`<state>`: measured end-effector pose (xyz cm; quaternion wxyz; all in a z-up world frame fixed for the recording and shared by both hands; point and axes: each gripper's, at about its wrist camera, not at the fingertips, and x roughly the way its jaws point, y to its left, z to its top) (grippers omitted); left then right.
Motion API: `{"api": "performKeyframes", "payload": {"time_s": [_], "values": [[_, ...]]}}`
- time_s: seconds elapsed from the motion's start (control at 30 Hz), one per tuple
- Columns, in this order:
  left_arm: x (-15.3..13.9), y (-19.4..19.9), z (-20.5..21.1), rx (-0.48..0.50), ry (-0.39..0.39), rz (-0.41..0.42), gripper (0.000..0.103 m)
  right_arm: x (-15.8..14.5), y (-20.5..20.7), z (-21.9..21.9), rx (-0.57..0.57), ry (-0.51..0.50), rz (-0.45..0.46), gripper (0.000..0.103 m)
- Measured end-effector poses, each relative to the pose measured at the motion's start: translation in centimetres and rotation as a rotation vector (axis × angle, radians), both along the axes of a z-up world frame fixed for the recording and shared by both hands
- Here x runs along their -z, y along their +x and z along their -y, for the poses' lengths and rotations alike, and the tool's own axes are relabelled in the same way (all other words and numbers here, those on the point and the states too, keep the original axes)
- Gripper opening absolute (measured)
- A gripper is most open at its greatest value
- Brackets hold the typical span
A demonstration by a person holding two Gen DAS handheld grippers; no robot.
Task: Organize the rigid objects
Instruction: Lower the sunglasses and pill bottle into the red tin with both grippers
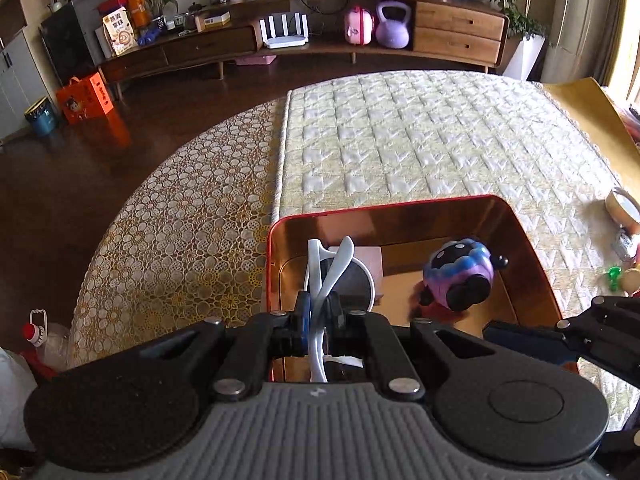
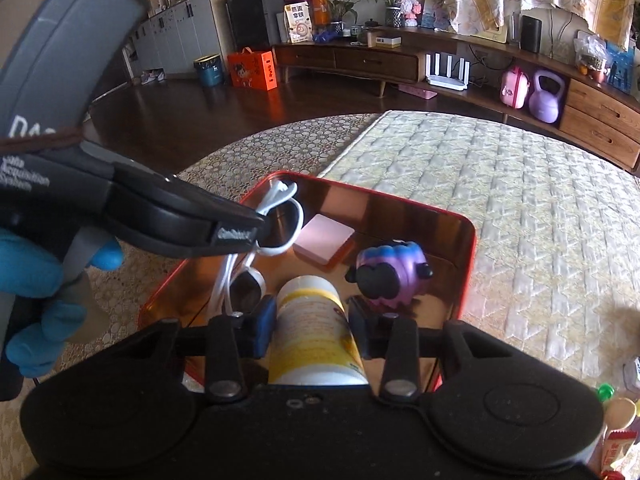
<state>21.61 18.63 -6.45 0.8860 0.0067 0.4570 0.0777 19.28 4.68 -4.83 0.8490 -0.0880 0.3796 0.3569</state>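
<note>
A red tin box (image 1: pixel 516 220) with a shiny copper inside sits on the quilted mat; it also shows in the right wrist view (image 2: pixel 470 236). In it are a pink flat block (image 2: pixel 324 242) and a purple and black toy (image 1: pixel 464 276) (image 2: pixel 394 276). My left gripper (image 1: pixel 318 314) is shut on white-framed sunglasses (image 1: pixel 340 268) and holds them over the box's left side; it shows in the right wrist view (image 2: pixel 256 226) with the sunglasses (image 2: pixel 280 224). My right gripper (image 2: pixel 312 320) is shut on a white and yellow bottle (image 2: pixel 316 332) over the box's near edge.
The quilted mat (image 1: pixel 420 136) lies on a lace-covered table (image 1: pixel 180 220). Small items lie at the mat's right edge: a cup (image 1: pixel 622 206), a green piece (image 1: pixel 614 276), snack packets (image 2: pixel 616 444). A wooden cabinet (image 1: pixel 360 36) stands far behind across the dark floor.
</note>
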Motion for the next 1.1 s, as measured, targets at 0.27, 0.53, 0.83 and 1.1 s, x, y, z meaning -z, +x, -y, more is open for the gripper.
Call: {"api": "performKeyframes", "payload": {"time_s": [0.27,0.53,0.83,1.1], "values": [[1.8,1.1,-0.1,-0.004,-0.018,-0.045,0.008,0.5,-0.1,0.7,0.006,0.004,-0.023,0.041],[2.6,0.9,0.2,-0.013,-0.035,-0.065,0.008,0.2,-1.6,1.0,-0.008,0.018,-0.006,0.045],[1.9,0.0,0.7,-0.035,-0.083,-0.050,0.043,-1.2,-2.1,3.4,0.018,0.068,-0.034,0.047],[0.4,-1.3,1.2,-0.045,-0.080,-0.016,0.058,-1.9,-2.6,5.1,0.041,0.092,-0.041,0.056]]}}
